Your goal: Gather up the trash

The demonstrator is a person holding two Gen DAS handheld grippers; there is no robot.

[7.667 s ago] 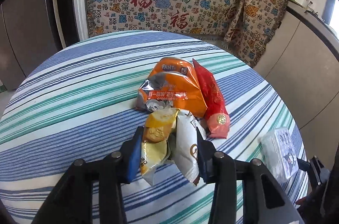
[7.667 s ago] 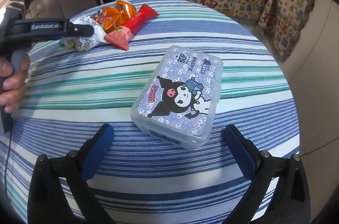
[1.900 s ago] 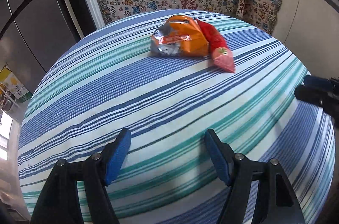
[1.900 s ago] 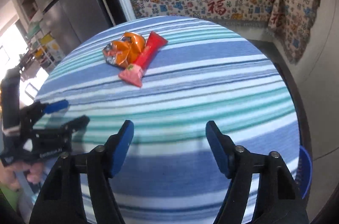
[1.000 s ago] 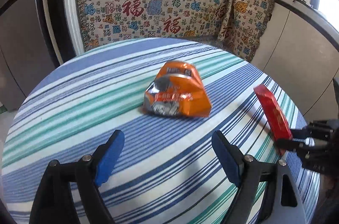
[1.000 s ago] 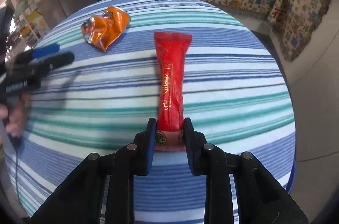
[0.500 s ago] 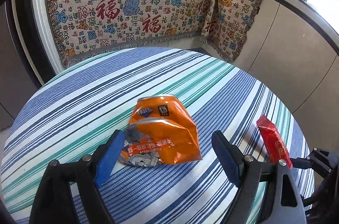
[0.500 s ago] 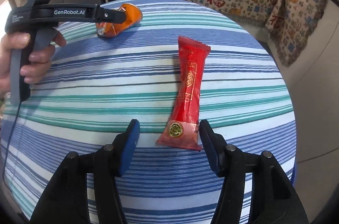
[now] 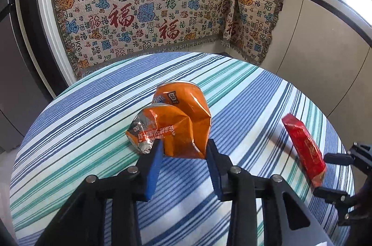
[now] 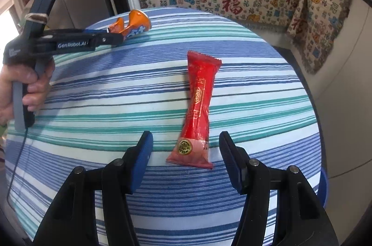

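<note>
Table with striped cloth is now holding just two pieces of trash; the white wrappers and the printed box seen several seconds back are gone from both views.

Left gripper is closing in: half a second ago its jaws were wide around the can, now the pads are pressing both sides of the crushed orange can at table centre. It looks gripped and tilted up at the far end, probably lifting off.

Right gripper is doing the opposite: a second ago clamped on the wrapper, now spread wide and holding nothing. The red wrapper is lying flat between its fingers near the right edge, released.

Likely a re-grip needed there; can is next out.
</note>
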